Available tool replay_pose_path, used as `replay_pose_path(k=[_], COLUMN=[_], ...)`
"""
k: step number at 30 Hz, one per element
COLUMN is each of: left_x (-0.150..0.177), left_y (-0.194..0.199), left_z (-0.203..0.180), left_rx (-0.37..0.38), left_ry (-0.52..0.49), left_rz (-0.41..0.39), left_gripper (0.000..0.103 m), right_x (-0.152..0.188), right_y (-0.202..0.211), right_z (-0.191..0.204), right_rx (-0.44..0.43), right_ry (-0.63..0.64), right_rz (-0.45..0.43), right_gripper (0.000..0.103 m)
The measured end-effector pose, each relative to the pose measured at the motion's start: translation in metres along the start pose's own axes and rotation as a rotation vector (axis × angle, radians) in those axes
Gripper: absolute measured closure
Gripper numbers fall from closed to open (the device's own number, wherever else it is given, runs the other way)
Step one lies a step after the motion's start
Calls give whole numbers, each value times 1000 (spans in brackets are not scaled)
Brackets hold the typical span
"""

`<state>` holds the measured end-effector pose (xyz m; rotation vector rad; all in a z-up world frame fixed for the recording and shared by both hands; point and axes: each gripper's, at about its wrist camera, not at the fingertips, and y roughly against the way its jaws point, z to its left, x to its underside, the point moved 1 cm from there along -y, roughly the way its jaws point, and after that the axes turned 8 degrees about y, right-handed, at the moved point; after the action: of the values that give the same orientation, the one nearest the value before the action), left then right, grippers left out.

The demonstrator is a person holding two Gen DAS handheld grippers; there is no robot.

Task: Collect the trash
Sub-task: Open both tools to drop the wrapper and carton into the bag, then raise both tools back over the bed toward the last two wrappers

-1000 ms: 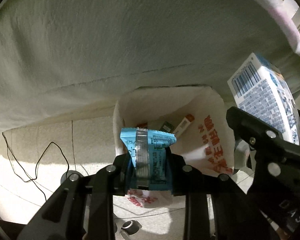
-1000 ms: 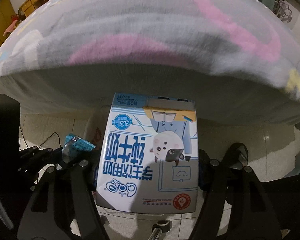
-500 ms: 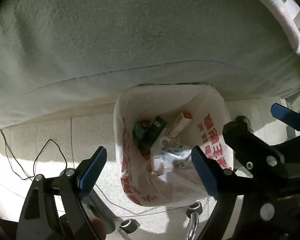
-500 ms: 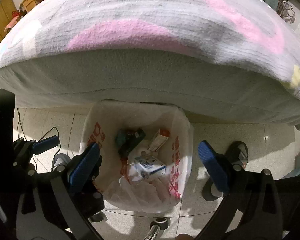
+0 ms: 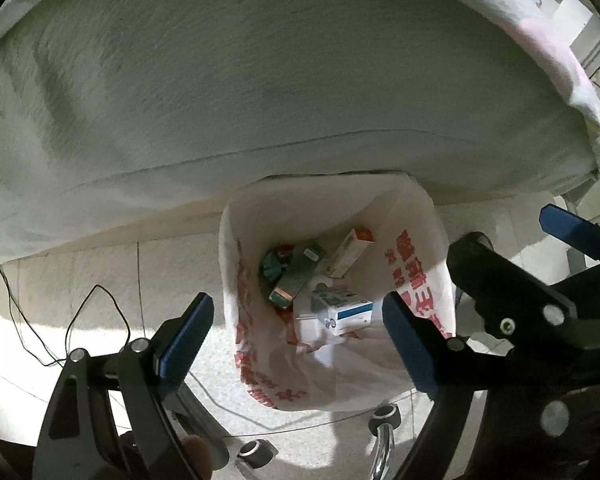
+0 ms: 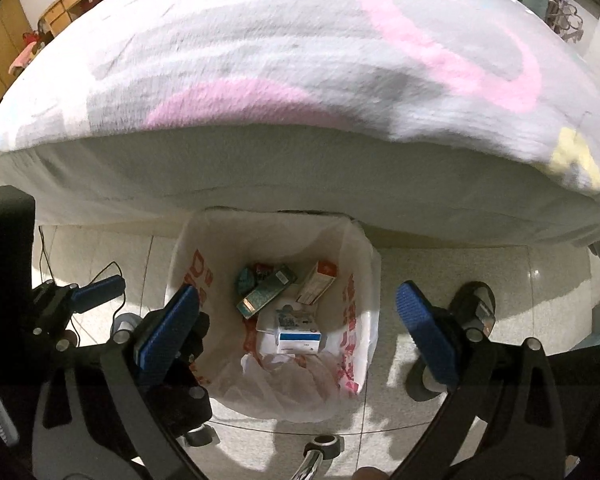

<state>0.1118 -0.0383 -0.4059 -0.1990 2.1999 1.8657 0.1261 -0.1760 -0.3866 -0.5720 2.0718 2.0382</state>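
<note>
A white bin bag (image 5: pixel 414 280) with red print stands open on the floor against the bed. Inside it lie a blue-and-white milk carton (image 5: pixel 346 312), a green box (image 5: pixel 296 280), an orange-and-white box (image 5: pixel 350 252) and a teal wrapper (image 5: pixel 270 266). My left gripper (image 5: pixel 296 320) hangs above the bag's mouth, open and empty. From above, the right wrist view shows the same bag (image 6: pixel 364 320) and carton (image 6: pixel 298 336). My right gripper (image 6: pixel 298 300) is open and empty over it. The left gripper's blue pad (image 6: pixel 100 288) shows at that view's left.
A bed with a grey, pink-patterned blanket (image 6: pixel 300 60) overhangs the bag's far side. A thin black cable (image 5: pixel 96 312) lies on the tiled floor at the left. Chair casters (image 5: pixel 384 416) sit just in front of the bag. A dark shoe (image 6: pixel 472 304) stands at its right.
Both grippers have opened wide. The blue wrapper left my left gripper and the milk carton left my right one; the carton now lies in the bag. Neither hand has shifted much.
</note>
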Motion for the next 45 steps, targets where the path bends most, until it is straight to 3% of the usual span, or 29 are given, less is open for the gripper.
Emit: replay_pose_path(k=[11,27,37,45], left_x=[3,6,-26,-58], left_y=[10,58,131,166], left_z=[-3,-19,1,23], left_rx=[0,17,84,88], left_ry=[-57,-133,-76,-13], left_rz=[-20,-124,-296,-411], left_gripper=[19,19,19,19], right_x=[3,10,-3,-28], right_y=[24,90,161,198], right_z=[-9,-25,-38,-42], right_rx=[0,46,38,38], right_ry=[-29,-65,-103,-95], right_rz=[-28,-118,-263,-341], right_gripper=[7,7,7,7])
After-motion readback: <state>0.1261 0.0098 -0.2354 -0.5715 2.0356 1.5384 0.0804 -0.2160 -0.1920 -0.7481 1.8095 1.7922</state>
